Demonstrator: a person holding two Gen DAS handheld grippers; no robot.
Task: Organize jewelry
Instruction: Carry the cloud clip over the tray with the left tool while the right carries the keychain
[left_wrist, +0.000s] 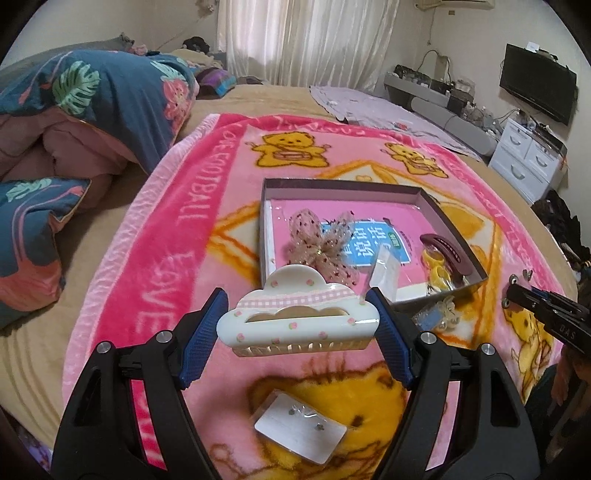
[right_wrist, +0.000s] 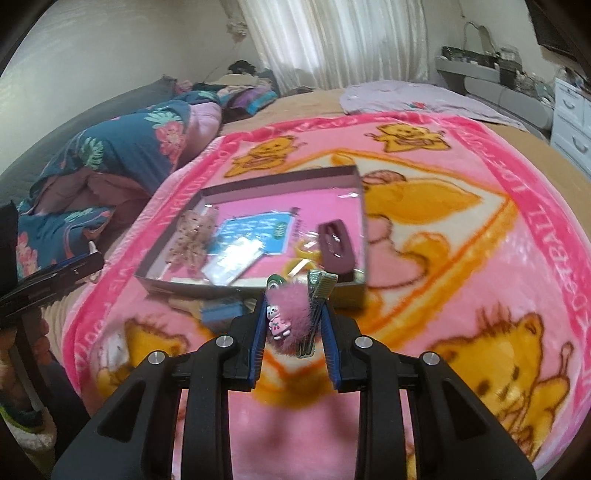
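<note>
My left gripper (left_wrist: 297, 323) is shut on a white cloud-shaped hair claw (left_wrist: 295, 314) with a pink checked band, held up over the pink bear blanket (left_wrist: 192, 229). My right gripper (right_wrist: 293, 314) is shut on a fluffy pink hair clip (right_wrist: 290, 306) with a small figure and green clips beside it. Just beyond both lies a shallow open box (left_wrist: 332, 183) (right_wrist: 280, 177) holding a dotted mesh bow (left_wrist: 317, 240), a maroon clip (left_wrist: 447, 254), yellow pieces (left_wrist: 437, 273) and a clear packet (left_wrist: 384, 273). The right gripper's tip (left_wrist: 517, 291) shows at the right edge of the left wrist view.
An earring card (left_wrist: 301, 432) lies on the blanket under my left gripper. A small blue item (left_wrist: 428, 317) sits against the box's near wall. A folded floral quilt (left_wrist: 92, 110) is piled at the left, and white drawers (left_wrist: 528, 158) stand at the far right.
</note>
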